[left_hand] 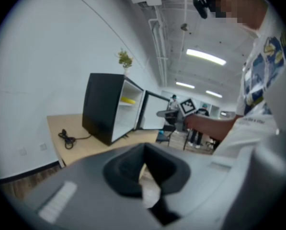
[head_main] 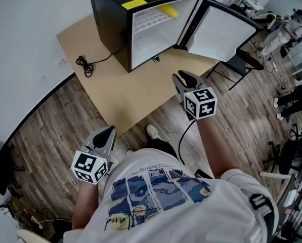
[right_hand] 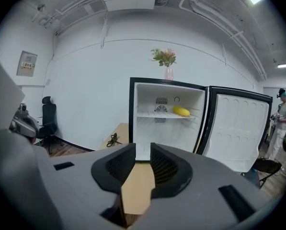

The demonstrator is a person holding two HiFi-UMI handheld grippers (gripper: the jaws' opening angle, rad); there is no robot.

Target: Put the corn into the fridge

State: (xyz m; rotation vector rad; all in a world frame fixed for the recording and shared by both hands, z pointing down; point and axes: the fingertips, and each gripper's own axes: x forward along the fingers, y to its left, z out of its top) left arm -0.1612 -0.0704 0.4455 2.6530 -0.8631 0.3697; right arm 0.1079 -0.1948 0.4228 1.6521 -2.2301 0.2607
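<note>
The yellow corn [head_main: 168, 10] lies on the upper wire shelf inside the small black fridge [head_main: 110, 14], whose door [head_main: 219, 32] stands wide open to the right. The right gripper view shows the corn [right_hand: 181, 111] on that shelf, well ahead of the jaws. My right gripper [head_main: 181, 77] hovers over the table's front edge, short of the fridge, its jaws [right_hand: 143, 150] apart with a narrow gap and nothing between them. My left gripper [head_main: 109, 130] hangs low at my left side over the floor, pads [left_hand: 143, 150] together and empty.
The fridge stands on a light wooden table [head_main: 105, 75], with a coiled black cable [head_main: 85, 65] at its left. A vase of flowers [right_hand: 167, 61] sits on top of the fridge. A chair [head_main: 239, 65] stands under the open door. A person [head_main: 287, 29] stands far right.
</note>
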